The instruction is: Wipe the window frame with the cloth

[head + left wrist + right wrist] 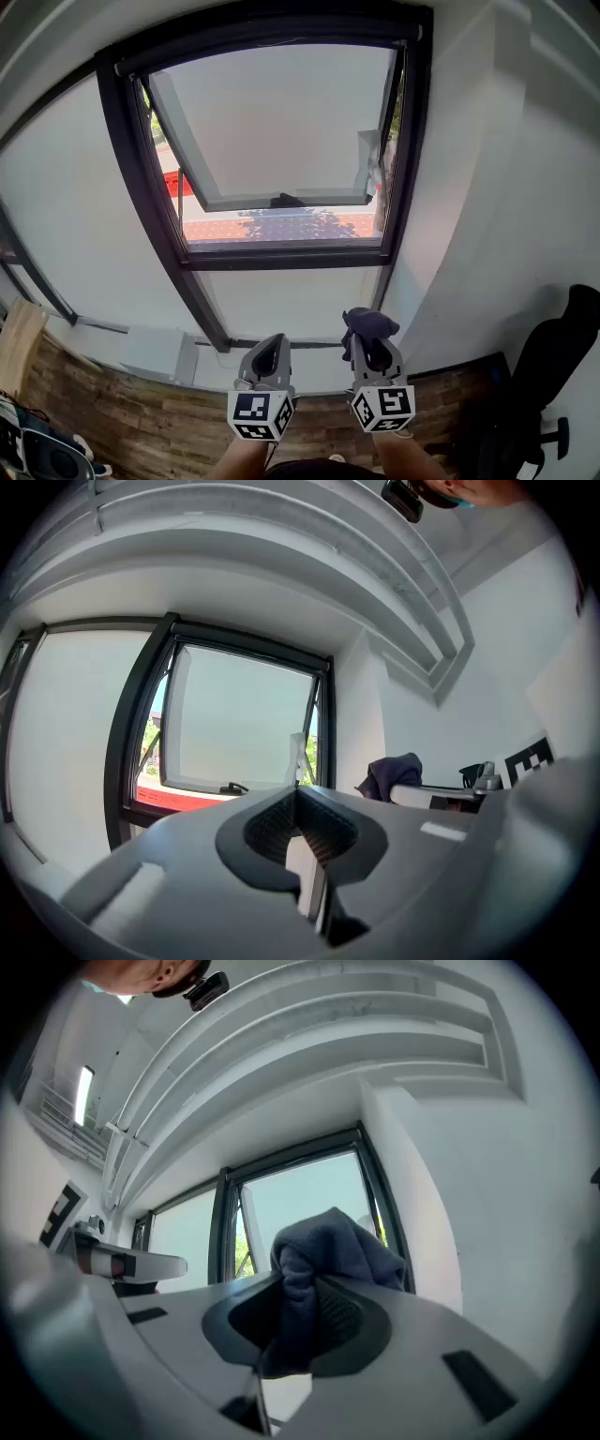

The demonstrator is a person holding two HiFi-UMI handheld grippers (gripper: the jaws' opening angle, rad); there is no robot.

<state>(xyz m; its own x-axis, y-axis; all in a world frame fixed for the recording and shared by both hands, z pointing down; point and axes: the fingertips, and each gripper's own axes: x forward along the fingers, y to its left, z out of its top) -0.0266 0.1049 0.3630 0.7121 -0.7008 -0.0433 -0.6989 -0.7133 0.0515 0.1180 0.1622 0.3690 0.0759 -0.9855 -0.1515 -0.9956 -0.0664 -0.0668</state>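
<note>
The right gripper (373, 347) is clamped tight on a dark blue cloth (369, 324). In the right gripper view the fabric is bunched between the pads and billows up past the jaw tips, with a short tail hanging near the camera. The left gripper (266, 356) holds nothing, and its jaws are closed together on themselves. Both hover low and near, well apart from the dark window frame (141, 192), which rises farther off with its pale sash (272, 199) swung open to the outside, so no wiping contact has been made yet. The likeliest trouble from here seems to be the cloth working loose. It appears pinched at one wad only, so dragging it along the frame could tug it free. With the sash open, a dropped cloth near the bottom rail might go out through the gap. The loose folds could also catch on the dark handle (286, 200) on the sash's lower edge. If too little fabric covers the jaw tips, hard plastic rather than cloth may scrape the frame. Reaching up to the far top rail may be awkward.
</note>
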